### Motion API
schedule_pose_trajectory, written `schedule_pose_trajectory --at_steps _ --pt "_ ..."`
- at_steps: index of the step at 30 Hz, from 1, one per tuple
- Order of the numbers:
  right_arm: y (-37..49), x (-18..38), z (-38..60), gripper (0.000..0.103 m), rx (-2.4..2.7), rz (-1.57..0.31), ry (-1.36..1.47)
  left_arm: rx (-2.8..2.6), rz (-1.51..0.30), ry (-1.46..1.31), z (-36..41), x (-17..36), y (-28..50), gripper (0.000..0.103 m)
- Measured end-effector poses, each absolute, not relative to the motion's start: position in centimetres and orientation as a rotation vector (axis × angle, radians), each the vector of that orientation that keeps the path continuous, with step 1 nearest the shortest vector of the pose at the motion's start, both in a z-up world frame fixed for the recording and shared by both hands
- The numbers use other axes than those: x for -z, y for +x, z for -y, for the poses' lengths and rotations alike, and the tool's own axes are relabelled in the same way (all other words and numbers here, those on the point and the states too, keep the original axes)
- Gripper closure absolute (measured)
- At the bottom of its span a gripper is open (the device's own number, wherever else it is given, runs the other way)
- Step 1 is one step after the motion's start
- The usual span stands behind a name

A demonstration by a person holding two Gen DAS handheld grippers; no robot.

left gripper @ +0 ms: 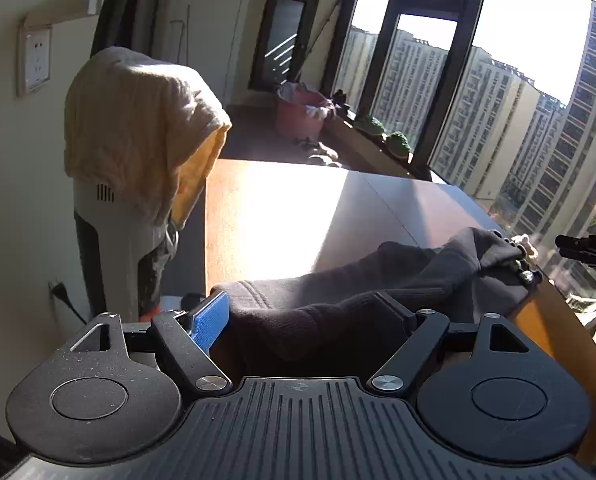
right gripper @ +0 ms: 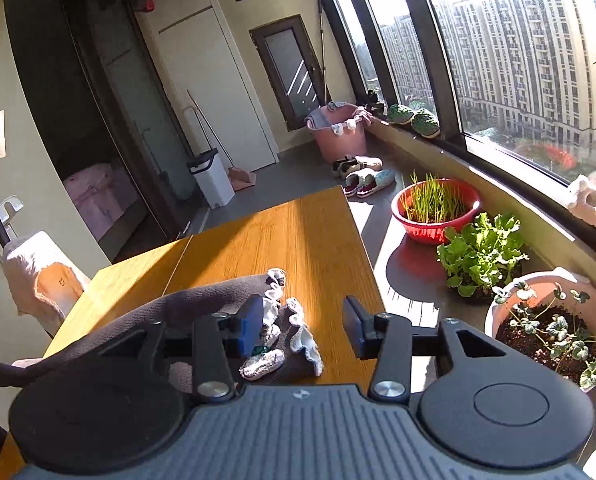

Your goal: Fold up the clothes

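Observation:
A dark garment (left gripper: 378, 280) lies bunched on the wooden table (left gripper: 265, 216). In the left wrist view my left gripper (left gripper: 310, 316) is open, its jaws wide apart, with the dark cloth lying between the blue-padded fingers (left gripper: 211, 320). In the right wrist view the same garment (right gripper: 201, 300) shows its white frilled trim (right gripper: 302, 336) near the table's (right gripper: 281, 232) right edge. My right gripper (right gripper: 304, 326) is open just above that trimmed end, the left pad (right gripper: 251, 324) touching the cloth. The tip of the right gripper (left gripper: 586, 248) shows at the right of the left wrist view.
A cloth-draped appliance (left gripper: 137, 128) stands left of the table. Right of the table sit a red bowl of grass (right gripper: 434, 208), leafy greens (right gripper: 478, 252) and a potted plant (right gripper: 554, 320). A pink basket (right gripper: 338, 132) and slippers (right gripper: 366, 180) lie beyond.

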State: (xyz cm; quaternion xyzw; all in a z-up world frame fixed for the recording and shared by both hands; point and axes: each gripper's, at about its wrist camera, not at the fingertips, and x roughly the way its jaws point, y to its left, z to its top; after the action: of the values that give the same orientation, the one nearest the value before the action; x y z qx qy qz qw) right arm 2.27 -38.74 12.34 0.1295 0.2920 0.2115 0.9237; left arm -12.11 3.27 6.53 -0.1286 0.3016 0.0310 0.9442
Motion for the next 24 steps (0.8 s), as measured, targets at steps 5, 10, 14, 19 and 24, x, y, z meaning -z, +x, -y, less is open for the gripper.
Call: schedule_pose_trajectory --at_steps 5,10,14,19,24 --pt "5.5 -11.1 34.2 0.052 -0.445 -0.623 0.220 -0.019 -0.614 -0.233 -1.3 -6.7 -12.3 0.012" --pt "5.4 -12.9 33.0 0.093 -0.483 -0.600 0.227 -0.003 -0.607 -0.228 -1.0 -7.1 -12.5 0.008" --pt "5.3 -14.2 32.0 0.094 -0.512 -0.581 0.232 -0.001 -0.609 -0.238 -1.3 -6.7 -12.8 0.006" --pt "3.2 -13.6 35.4 0.093 -0.478 -0.640 0.247 0.017 -0.640 -0.295 -1.4 -5.1 -12.8 0.005" --pt "2.0 -10.7 37.4 0.089 -0.281 -0.672 0.153 0.053 -0.671 -0.310 -0.4 -4.1 -12.1 0.005"
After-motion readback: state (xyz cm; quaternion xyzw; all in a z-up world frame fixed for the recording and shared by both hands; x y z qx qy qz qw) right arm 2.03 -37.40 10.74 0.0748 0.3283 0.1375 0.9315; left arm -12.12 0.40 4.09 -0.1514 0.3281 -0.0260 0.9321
